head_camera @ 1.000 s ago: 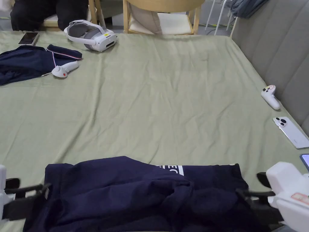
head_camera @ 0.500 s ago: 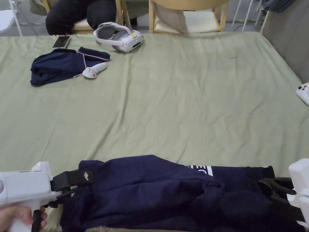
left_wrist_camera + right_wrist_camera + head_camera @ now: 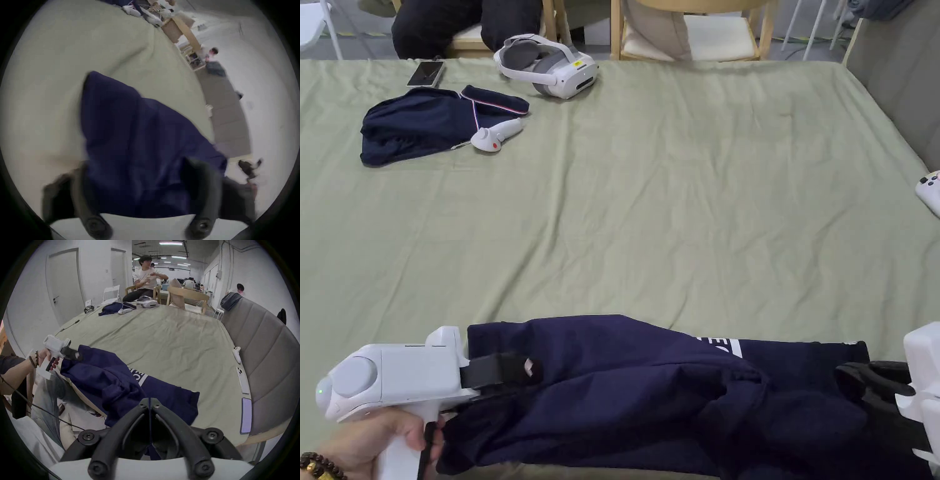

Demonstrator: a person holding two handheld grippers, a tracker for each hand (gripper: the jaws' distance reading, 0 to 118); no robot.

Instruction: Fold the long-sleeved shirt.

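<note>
1. Now, at the near edge of the sage-green bed (image 3: 675, 187), a navy long-sleeved shirt (image 3: 650, 387) lies bunched at 6 o'clock in the head view, partly hanging over the edge.
2. At 8 o'clock the left tool (image 3: 515, 375) sits at the shirt's left end; its own view is blurred, with cloth (image 3: 138, 162) lying between jaws that stand apart, so whether it grips cannot be told.
3. At 4 o'clock the right tool (image 3: 150, 404) has its jaws pressed together on the shirt's right end, clenched on the cloth.
4. Soft, light knit like this will likely sag and crease between the two holds; corners at hem or shoulder look the surest places to take it, held taut.
5. Counted: one shirt in hand, two tools, one second navy garment (image 3: 419, 122) at 11 o'clock, one headset (image 3: 550, 62), two white controllers (image 3: 494, 134) (image 3: 928, 190), and a dark phone (image 3: 425, 74) beside the garment.
</note>
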